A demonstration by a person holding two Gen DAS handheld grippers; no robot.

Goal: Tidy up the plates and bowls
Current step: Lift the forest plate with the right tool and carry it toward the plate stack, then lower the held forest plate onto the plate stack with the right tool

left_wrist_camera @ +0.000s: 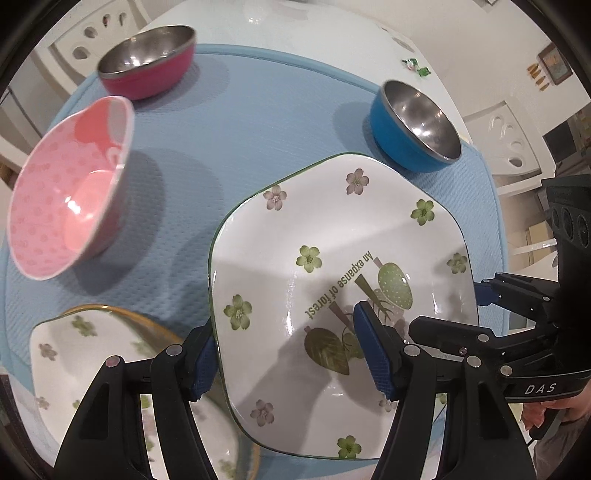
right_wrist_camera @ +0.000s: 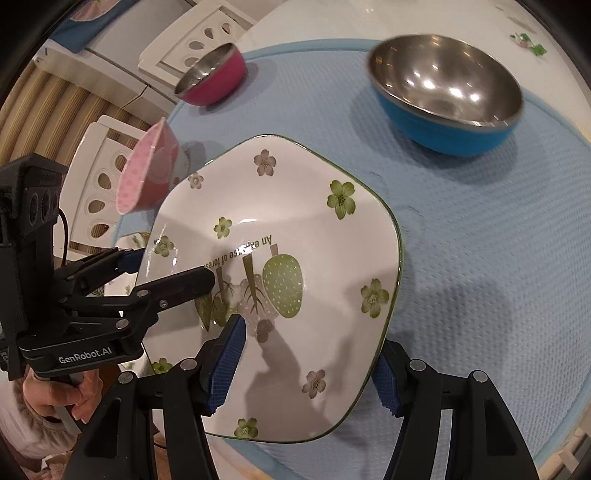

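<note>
Taking the flowered plate (left_wrist_camera: 332,236) as landmark: left of it sits a pink dotted bowl (left_wrist_camera: 66,192), with a magenta steel bowl (left_wrist_camera: 147,62) beyond. Below-left lies a second flowered dish (left_wrist_camera: 92,354). The plate itself is white, green-rimmed, squarish (printed "An expanse of forest"), lifted above the blue mat (left_wrist_camera: 236,122). The left gripper (left_wrist_camera: 291,354) clamps its left edge, the right gripper (right_wrist_camera: 310,365) its right edge. Right of it stands a blue steel bowl (left_wrist_camera: 413,129). White table (left_wrist_camera: 314,26), white chairs around.
</note>
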